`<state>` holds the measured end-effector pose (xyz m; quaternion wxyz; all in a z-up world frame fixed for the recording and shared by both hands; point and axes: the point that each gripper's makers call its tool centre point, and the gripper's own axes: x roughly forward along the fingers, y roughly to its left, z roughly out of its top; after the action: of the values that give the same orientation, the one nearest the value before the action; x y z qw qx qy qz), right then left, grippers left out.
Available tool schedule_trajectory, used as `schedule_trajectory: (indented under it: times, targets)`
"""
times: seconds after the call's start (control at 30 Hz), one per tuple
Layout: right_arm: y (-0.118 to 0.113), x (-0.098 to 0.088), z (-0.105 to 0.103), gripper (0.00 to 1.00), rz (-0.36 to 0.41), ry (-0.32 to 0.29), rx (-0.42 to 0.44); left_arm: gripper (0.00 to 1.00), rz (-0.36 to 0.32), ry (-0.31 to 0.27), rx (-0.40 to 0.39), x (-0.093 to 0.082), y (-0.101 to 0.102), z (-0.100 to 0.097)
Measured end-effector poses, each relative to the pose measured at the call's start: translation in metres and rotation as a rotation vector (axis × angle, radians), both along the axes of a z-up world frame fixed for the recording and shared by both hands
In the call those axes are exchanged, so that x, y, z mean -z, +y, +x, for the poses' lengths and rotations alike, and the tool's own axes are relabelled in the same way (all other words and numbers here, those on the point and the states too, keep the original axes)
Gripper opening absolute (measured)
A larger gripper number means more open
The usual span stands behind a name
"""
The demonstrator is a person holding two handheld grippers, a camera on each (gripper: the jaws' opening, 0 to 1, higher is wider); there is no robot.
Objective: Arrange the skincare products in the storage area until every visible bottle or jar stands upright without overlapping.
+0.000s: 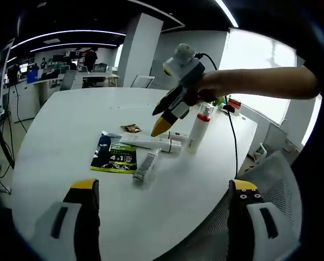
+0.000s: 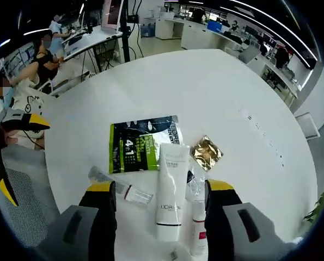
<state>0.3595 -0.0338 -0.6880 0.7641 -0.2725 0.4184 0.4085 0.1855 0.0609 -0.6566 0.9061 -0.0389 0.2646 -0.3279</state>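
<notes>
Task barely begun, by my reading. In the left gripper view one white bottle with a red cap [image 1: 199, 129] stands upright right of frame centre on the white table [image 1: 69, 125]; everything else there lies flat: a long white tube [image 1: 151, 143] just left of it, a grey-silver tube [image 1: 146, 165] below that, the green-and-black sachet [image 1: 114, 155] at centre left, a small gold packet [image 1: 132, 128] above. My left gripper [image 1: 164, 190] hangs back over the near table edge, jaws wide apart, nothing in them. My right gripper [image 1: 170, 112] hovers above the white tube, tips down; in its own view, right gripper [image 2: 160, 191], the jaws stand open either side of that tube [image 2: 169, 187] at lower centre, not touching as far as I can tell. Left to do: stand up the tubes, probably on their caps. Legible: "L'OREAL" on the white tube; "4 in 1" on the sachet [image 2: 142, 144], "L'OREAL" along its edge. Other print too small.
</notes>
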Motion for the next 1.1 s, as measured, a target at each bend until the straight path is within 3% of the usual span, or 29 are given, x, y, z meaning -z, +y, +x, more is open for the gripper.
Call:
schedule_trajectory:
  times: [0.23,0.37,0.6,1.1]
  targets:
    - [0.002,0.020,0.008,0.61,-0.031,0.035,-0.002,0.91,0.006,0.010,-0.004,0.004,0.003,0.001]
    - [0.002,0.038,0.024,0.59,-0.049,0.058,-0.003,0.91,0.011,0.016,0.002,0.006,0.001,0.000]
    - [-0.001,0.047,0.013,0.56,-0.079,0.089,-0.003,0.91,0.002,0.027,-0.007,0.007,0.002,0.000]
    - [-0.001,0.081,0.037,0.47,-0.117,0.134,0.014,0.90,-0.009,0.045,-0.012,0.008,0.002,-0.001]
